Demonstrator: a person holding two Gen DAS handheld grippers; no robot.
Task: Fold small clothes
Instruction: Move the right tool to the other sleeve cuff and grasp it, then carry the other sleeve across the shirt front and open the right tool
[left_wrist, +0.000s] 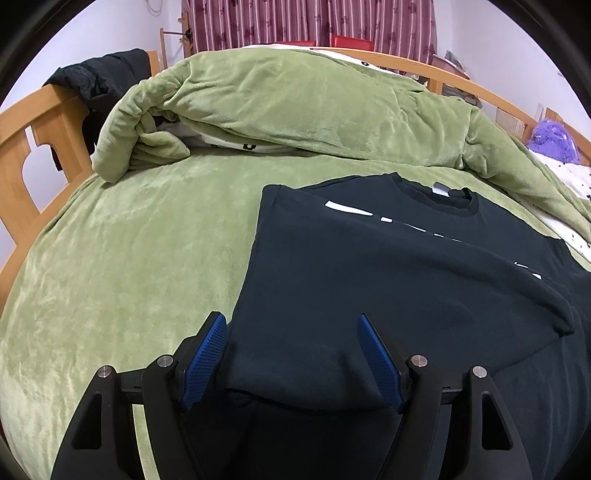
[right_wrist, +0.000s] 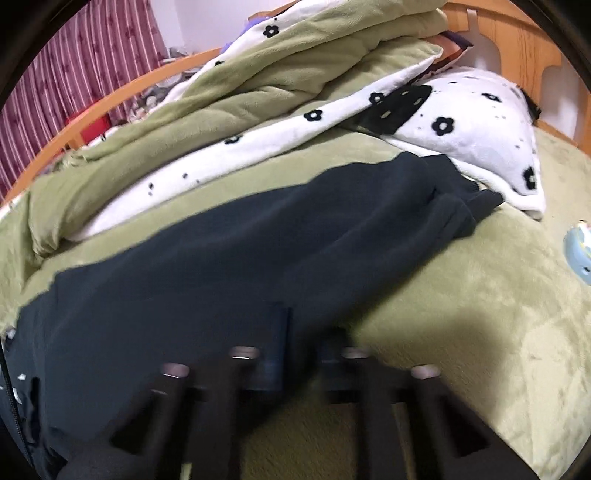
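Observation:
A black sweatshirt (left_wrist: 388, 266) with white print lies on the green bedspread (left_wrist: 140, 258), its left sleeve folded over the front. My left gripper (left_wrist: 291, 332) is open, its blue pads either side of the sweatshirt's lower hem, not clamping it. In the right wrist view the sweatshirt (right_wrist: 240, 251) stretches across the bed with a sleeve (right_wrist: 454, 206) reaching toward the pillow. My right gripper (right_wrist: 303, 343) is motion-blurred over the garment's near edge; its fingers look close together, but whether they grip fabric cannot be told.
A rumpled green duvet (left_wrist: 295, 103) lies piled behind the sweatshirt. A wooden bed frame (left_wrist: 33, 147) rings the bed. A white flower-print pillow (right_wrist: 480, 129) lies at the right, and a pale blue object (right_wrist: 580, 254) lies at the far right edge.

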